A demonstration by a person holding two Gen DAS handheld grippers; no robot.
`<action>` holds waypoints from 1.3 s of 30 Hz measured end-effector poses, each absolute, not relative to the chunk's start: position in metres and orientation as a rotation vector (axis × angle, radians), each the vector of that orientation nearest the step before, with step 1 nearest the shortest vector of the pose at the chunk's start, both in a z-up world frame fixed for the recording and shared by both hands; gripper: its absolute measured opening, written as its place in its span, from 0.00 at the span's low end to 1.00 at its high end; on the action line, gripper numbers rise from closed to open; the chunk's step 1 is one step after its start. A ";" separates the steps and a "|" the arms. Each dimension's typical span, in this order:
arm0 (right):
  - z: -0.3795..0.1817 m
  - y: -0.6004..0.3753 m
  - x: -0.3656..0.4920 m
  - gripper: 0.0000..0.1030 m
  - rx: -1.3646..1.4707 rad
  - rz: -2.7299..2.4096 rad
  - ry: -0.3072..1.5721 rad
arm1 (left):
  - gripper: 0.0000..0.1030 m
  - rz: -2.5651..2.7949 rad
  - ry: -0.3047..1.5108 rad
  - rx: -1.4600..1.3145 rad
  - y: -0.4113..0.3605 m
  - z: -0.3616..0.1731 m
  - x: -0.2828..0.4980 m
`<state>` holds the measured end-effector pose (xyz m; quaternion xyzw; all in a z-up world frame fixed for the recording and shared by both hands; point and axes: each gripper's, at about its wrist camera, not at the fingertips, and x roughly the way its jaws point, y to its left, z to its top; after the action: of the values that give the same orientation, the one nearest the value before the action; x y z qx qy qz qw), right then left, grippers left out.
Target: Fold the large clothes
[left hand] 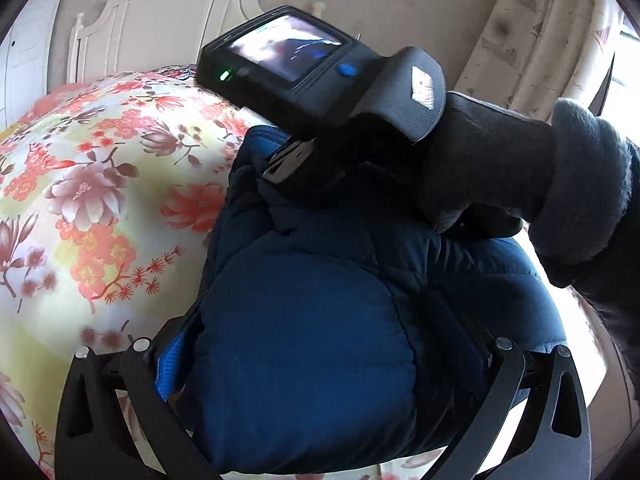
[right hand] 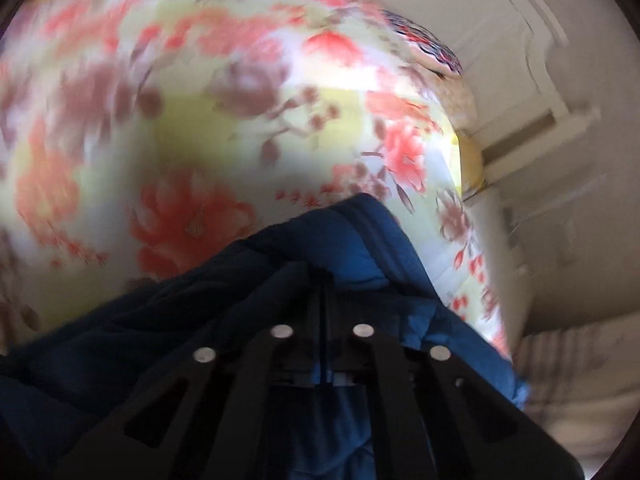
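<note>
A dark blue puffer jacket lies on a floral bedspread. In the left wrist view a thick fold of it fills the wide gap between the fingers of my left gripper; the jaws stand wide apart around the padding. Beyond it, the right gripper with its black camera unit and a gloved hand presses into the jacket's upper part. In the blurred right wrist view, my right gripper has its fingers together on a fold of the jacket.
A white headboard stands at the far end of the bed. A patterned curtain hangs at the right by a bright window. The right wrist view shows the bedspread and white furniture, smeared by motion.
</note>
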<state>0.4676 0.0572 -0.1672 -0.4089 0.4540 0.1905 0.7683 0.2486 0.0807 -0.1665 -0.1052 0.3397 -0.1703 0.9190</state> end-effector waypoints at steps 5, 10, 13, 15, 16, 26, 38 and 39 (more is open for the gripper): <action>-0.170 0.055 0.466 0.03 -0.883 0.404 0.975 | 0.96 -0.336 0.721 -0.209 0.075 -0.162 0.247; -0.137 0.033 0.458 0.21 -0.723 0.462 0.933 | 0.96 -0.312 0.743 -0.175 0.070 -0.158 0.245; -0.084 -0.004 0.442 0.48 -0.478 0.522 0.846 | 0.96 -0.306 0.752 -0.180 0.067 -0.157 0.251; -0.055 -0.033 0.430 0.48 -0.416 0.491 0.780 | 0.96 -0.300 0.752 -0.173 0.065 -0.156 0.251; -0.045 -0.050 0.429 0.48 -0.400 0.455 0.760 | 0.96 -0.298 0.751 -0.168 0.063 -0.156 0.252; -0.126 -0.157 0.495 0.58 -0.119 0.248 0.968 | 0.96 -0.286 0.760 -0.151 0.057 -0.157 0.257; -0.116 -0.164 0.477 0.60 -0.123 0.272 0.910 | 0.96 -0.224 0.730 -0.101 0.059 -0.118 0.244; -0.104 -0.175 0.463 0.61 -0.046 0.304 0.882 | 0.96 -0.229 0.717 -0.116 0.066 -0.110 0.245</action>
<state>0.4632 -0.1750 -0.1037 -0.0221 0.4253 0.1467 0.8928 0.2449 0.0661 -0.1104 -0.0566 0.3500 -0.1120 0.9283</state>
